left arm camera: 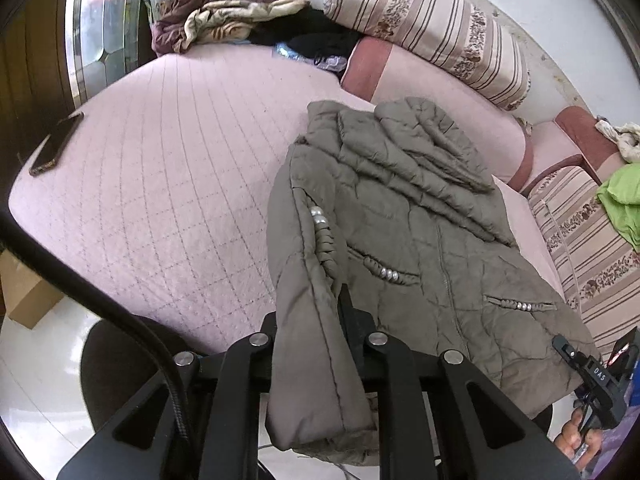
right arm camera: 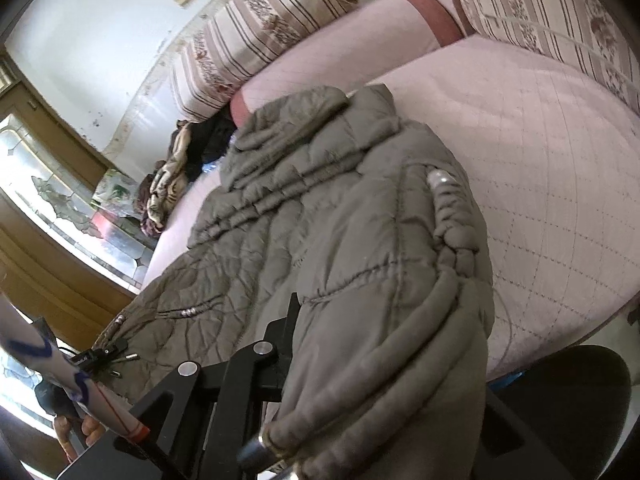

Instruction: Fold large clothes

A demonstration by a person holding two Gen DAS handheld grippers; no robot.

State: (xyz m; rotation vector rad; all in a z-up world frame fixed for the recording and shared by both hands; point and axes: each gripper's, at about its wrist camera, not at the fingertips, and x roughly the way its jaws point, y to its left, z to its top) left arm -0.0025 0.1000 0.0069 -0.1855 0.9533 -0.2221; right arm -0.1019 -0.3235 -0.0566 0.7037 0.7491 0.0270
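An olive-grey quilted jacket point(left arm camera: 420, 240) with pearl-trimmed pockets lies on a pink quilted bed point(left arm camera: 160, 200), its hood toward the pillows. My left gripper point(left arm camera: 320, 312) is shut on the jacket's left edge, and a fold of it hangs down between the fingers. My right gripper point(right arm camera: 320, 320) is shut on the jacket's point(right arm camera: 320, 208) right edge, with bunched fabric draped over its right finger. The right gripper also shows in the left wrist view point(left arm camera: 592, 376) at the jacket's lower right hem, and the left gripper shows in the right wrist view point(right arm camera: 104, 356) at the hem.
Striped bolster pillows point(left arm camera: 432, 28) lie along the bed's head. A heap of brown and black clothes point(left arm camera: 240, 20) sits at the far corner. A phone point(left arm camera: 56, 144) lies at the bed's left edge. A green garment point(left arm camera: 620, 196) is at right. A cardboard box point(left arm camera: 24, 292) stands on the floor.
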